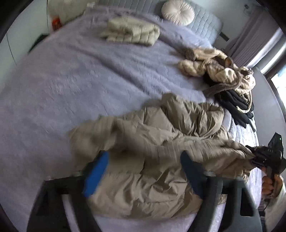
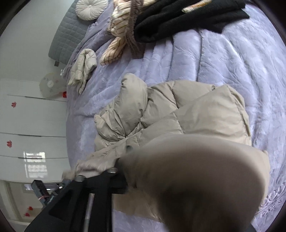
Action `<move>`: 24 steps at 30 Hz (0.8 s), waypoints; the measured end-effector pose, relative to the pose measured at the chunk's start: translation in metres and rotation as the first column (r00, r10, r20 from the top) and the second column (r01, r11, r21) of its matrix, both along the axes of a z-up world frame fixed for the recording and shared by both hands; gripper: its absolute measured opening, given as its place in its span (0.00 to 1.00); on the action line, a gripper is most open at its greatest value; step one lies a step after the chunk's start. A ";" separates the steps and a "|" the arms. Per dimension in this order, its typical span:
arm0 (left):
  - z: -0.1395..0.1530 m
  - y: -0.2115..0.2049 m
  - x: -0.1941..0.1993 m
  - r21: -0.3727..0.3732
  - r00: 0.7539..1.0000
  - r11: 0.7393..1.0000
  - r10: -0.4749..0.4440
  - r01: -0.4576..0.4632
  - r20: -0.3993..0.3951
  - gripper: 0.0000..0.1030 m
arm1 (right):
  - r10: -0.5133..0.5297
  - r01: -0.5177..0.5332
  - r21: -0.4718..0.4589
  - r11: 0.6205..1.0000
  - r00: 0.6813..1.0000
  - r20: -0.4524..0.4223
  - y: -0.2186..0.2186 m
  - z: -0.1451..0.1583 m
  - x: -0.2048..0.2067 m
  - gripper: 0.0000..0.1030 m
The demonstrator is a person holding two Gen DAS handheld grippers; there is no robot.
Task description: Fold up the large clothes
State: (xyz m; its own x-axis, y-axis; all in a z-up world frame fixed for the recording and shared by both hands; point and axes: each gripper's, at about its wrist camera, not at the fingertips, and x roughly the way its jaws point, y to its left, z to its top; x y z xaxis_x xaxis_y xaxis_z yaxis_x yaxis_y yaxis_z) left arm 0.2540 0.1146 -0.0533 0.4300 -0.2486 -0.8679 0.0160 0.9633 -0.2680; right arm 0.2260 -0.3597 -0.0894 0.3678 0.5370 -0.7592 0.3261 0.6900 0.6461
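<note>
A beige puffer jacket (image 1: 157,135) lies crumpled on the lilac bed cover (image 1: 62,85). My left gripper (image 1: 143,171) is open just above the jacket's near edge, its blue-padded finger (image 1: 96,174) left and dark finger (image 1: 191,171) right. My right gripper (image 1: 253,157) shows at the right edge, shut on the jacket's hem. In the right wrist view the jacket (image 2: 178,110) fills the middle, and blurred jacket fabric (image 2: 187,178) drapes over the right gripper, hiding its fingertips.
A folded cream jacket (image 1: 132,32) lies at the far side of the bed. A pile of cream, brown and black clothes (image 1: 230,80) lies at the right edge. A round cushion (image 1: 177,11) rests against the grey headboard. White drawers (image 2: 32,125) stand beside the bed.
</note>
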 end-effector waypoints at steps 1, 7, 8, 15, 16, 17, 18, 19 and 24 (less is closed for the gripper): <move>0.003 0.000 0.000 0.020 1.000 1.000 -0.008 0.008 0.009 0.83 | -0.001 0.002 -0.006 1.000 1.000 0.016 -0.001 0.005 0.002 0.55; -0.014 -0.002 0.005 0.091 1.000 0.996 0.006 -0.005 -0.007 0.73 | 0.026 -0.019 -0.089 0.996 0.997 0.078 0.000 0.036 -0.001 0.64; -0.019 -0.004 0.005 0.092 1.000 0.996 -0.001 0.001 -0.010 0.64 | 0.035 -0.026 -0.132 0.991 0.997 0.070 0.000 0.037 -0.004 0.64; -0.059 -0.031 0.029 0.184 0.999 0.982 -0.033 0.035 -0.014 0.41 | 0.099 -0.094 -0.410 0.907 0.995 -0.009 -0.012 0.006 -0.001 0.07; -0.065 -0.033 0.039 0.239 1.000 0.971 -0.023 0.021 0.004 0.41 | 0.097 -0.094 -0.440 0.893 0.995 -0.015 -0.015 0.001 0.002 0.07; -0.069 -0.031 0.045 0.254 1.000 0.967 -0.007 0.004 0.010 0.41 | 0.091 -0.090 -0.462 0.882 0.996 -0.020 -0.020 -0.006 0.006 0.07; -0.077 -0.026 0.054 0.256 1.000 0.966 0.028 -0.028 0.004 0.41 | 0.077 -0.081 -0.466 0.881 0.997 -0.028 -0.026 -0.015 0.012 0.07; -0.090 -0.017 0.065 0.238 0.997 0.969 0.075 -0.066 -0.029 0.41 | 0.061 -0.070 -0.461 0.885 0.998 -0.036 -0.031 -0.023 0.016 0.07; -0.131 -0.004 0.095 0.226 0.984 0.965 0.155 -0.132 -0.087 0.41 | -0.038 0.016 -0.397 0.918 0.998 -0.047 -0.053 -0.065 0.036 0.03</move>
State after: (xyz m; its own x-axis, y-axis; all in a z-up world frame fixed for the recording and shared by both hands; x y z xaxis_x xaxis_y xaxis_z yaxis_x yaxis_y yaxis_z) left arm 0.3492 0.1109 -0.1844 0.3527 0.0098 -0.9357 -0.1430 0.9888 -0.0435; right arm 0.2623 -0.4126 -0.1542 0.3313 0.1790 -0.9264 0.3740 0.8765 0.3031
